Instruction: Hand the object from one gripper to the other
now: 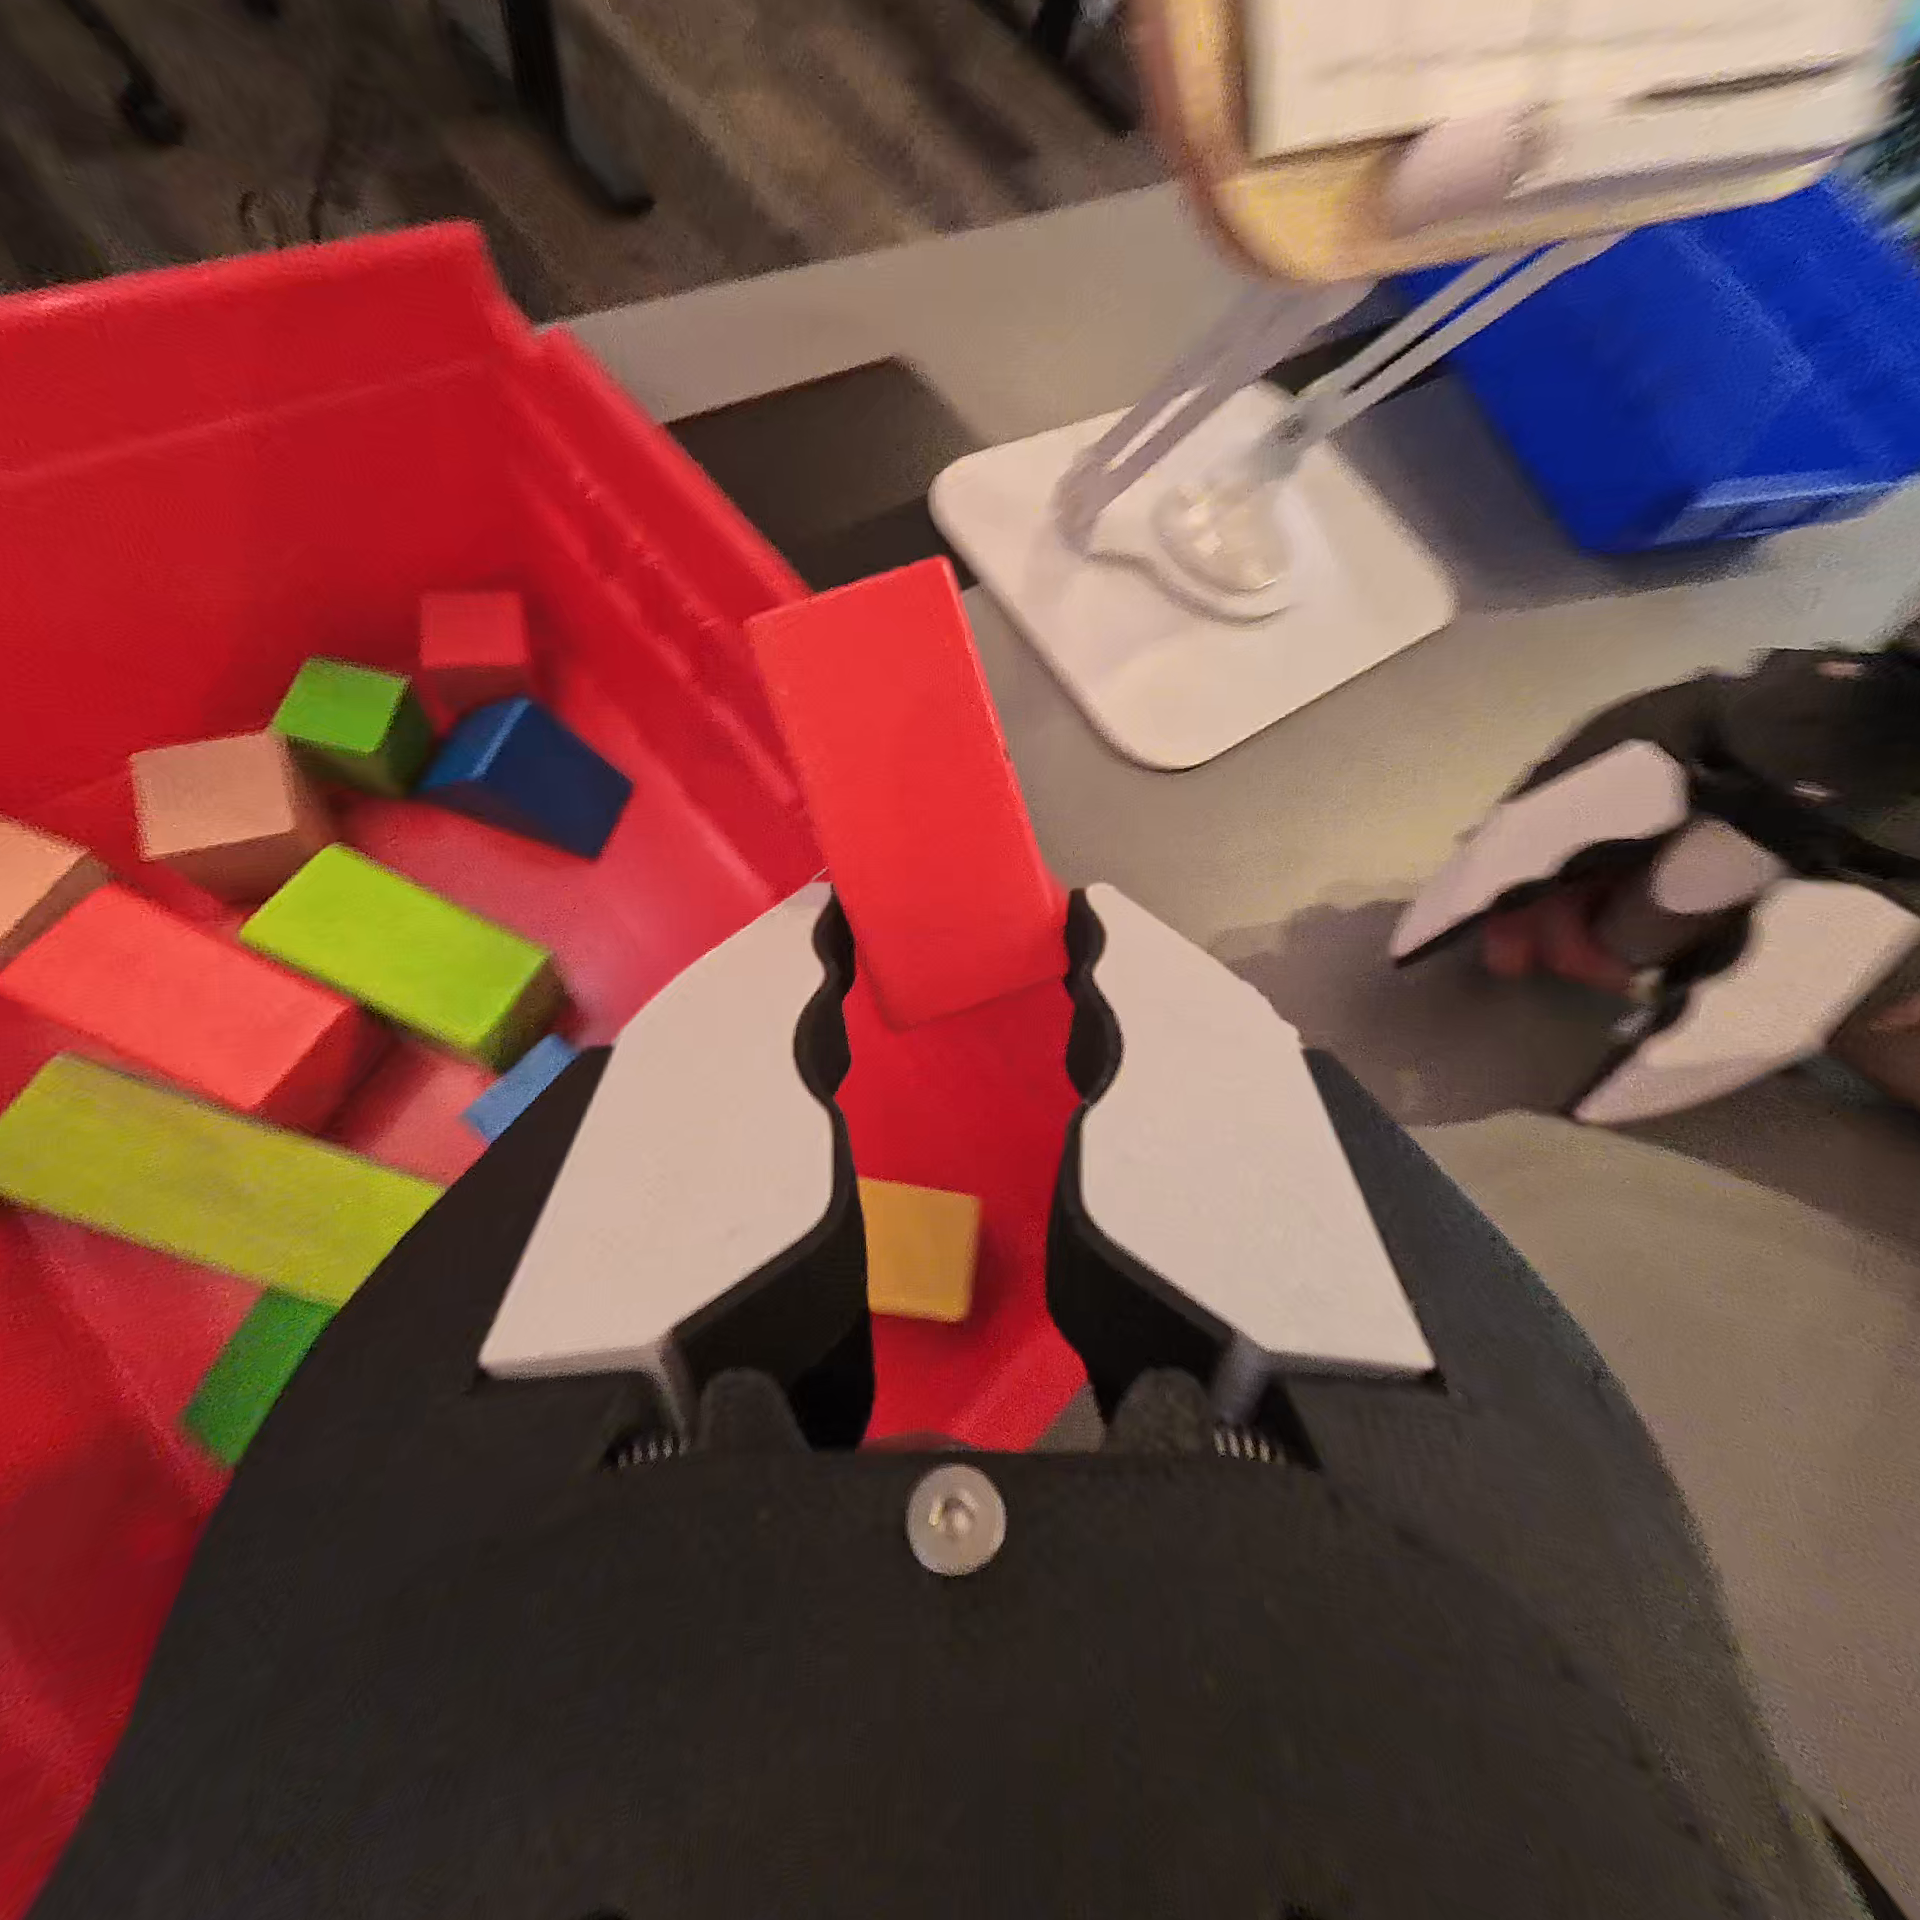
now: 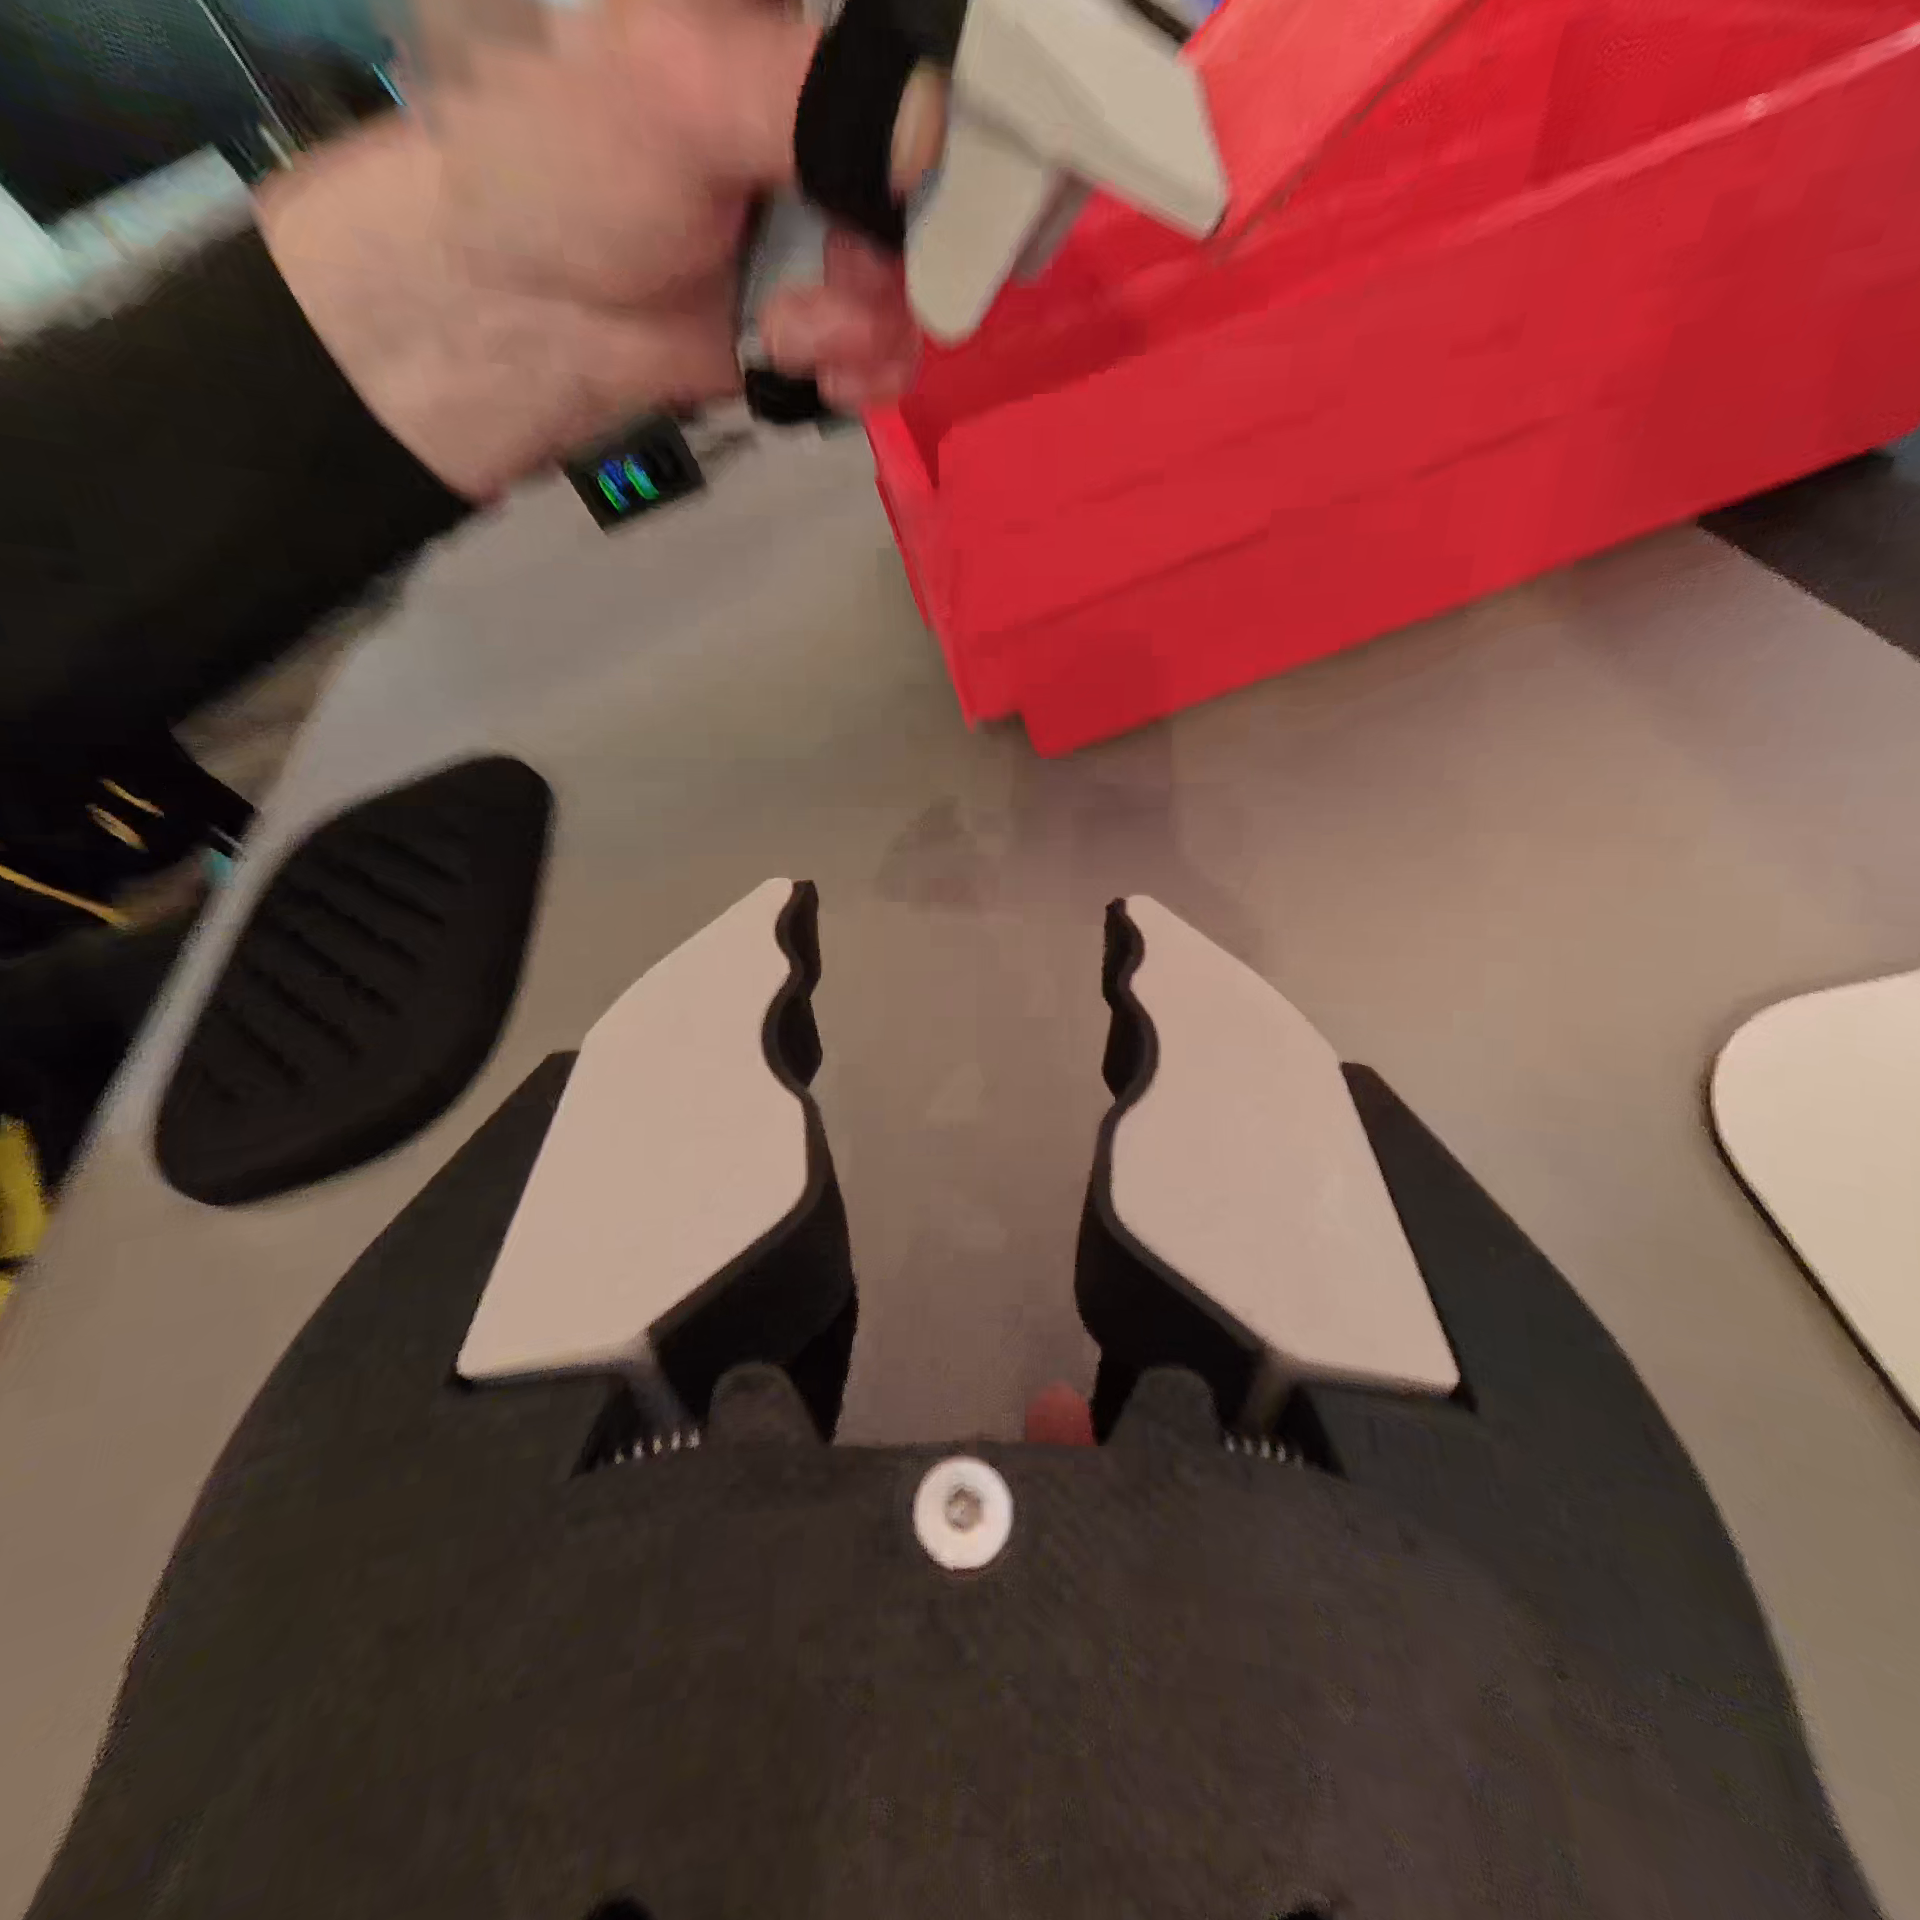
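Observation:
My left gripper point(image 1: 951, 914) is shut on a flat red block point(image 1: 899, 779), which sticks up and forward from between its fingertips, above the edge of the red bin point(image 1: 260, 436). The bin holds several green, red, blue, tan and yellow blocks. My right gripper point(image 2: 961, 904) is open and empty over the grey table point(image 2: 727, 675). It also shows in the left wrist view point(image 1: 1662, 935), low at the right, held by a hand. In the right wrist view the left gripper point(image 2: 1039, 177) shows at the top next to the red bin point(image 2: 1351, 468); the block is not visible there.
A white stand base point(image 1: 1195, 582) with a clear arm stands behind the block; its corner also shows in the right wrist view point(image 2: 1849, 1143). A blue bin point(image 1: 1714, 395) sits at the far right. A black ribbed object point(image 2: 343, 987) lies on the table at the left.

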`<state>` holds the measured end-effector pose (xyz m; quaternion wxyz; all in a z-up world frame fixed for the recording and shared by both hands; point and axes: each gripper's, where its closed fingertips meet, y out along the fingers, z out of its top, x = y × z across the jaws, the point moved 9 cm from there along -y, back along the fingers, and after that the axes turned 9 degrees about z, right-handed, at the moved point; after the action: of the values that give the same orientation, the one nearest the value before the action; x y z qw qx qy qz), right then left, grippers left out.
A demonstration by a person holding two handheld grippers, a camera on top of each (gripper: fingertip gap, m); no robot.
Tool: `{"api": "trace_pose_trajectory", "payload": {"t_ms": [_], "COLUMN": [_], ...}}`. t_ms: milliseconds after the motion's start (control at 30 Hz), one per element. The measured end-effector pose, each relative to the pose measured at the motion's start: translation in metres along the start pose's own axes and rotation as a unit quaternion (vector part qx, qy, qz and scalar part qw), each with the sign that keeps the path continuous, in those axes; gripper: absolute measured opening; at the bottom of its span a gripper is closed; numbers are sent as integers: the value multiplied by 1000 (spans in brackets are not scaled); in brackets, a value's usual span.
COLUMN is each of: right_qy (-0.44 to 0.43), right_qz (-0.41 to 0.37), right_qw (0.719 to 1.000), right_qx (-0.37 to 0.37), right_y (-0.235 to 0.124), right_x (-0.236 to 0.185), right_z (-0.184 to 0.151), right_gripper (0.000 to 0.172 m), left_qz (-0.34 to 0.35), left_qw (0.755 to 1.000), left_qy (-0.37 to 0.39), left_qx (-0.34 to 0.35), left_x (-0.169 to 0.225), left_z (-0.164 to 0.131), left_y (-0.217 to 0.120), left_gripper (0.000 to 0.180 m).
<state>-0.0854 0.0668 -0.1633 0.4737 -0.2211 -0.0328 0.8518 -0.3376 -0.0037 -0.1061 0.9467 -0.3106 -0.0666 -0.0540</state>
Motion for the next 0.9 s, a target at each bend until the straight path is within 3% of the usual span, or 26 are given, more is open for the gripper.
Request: {"api": "trace_pose_trajectory", "payload": {"t_ms": [167,333,467,600,900], "right_qy": [37,51,65,56,28], "right_qz": [95,162,191,215,202], "right_qw": [983,961,950,945,952], "right_qx": [154,220,240,241,229], "right_y": [-26,-36,-39,-43,-56], "right_x": [-11,-21,-23,-27,-31], "right_z": [28,43,47,49,58], "right_gripper": [45,50,49,31,31], "left_qz": [-170,-295,-320,-334,-351], "left_qw": [976,938,928,923,912], "left_qy": [39,55,82,72,56], "left_qx": [132,173,170,175,204], "left_x": [65,123,152,158,164], "left_z": [-3,-14,-17,-18,-16], "left_y": [-28,-26,-14,-7,-5], "left_gripper": [39,39,39,39,38]}}
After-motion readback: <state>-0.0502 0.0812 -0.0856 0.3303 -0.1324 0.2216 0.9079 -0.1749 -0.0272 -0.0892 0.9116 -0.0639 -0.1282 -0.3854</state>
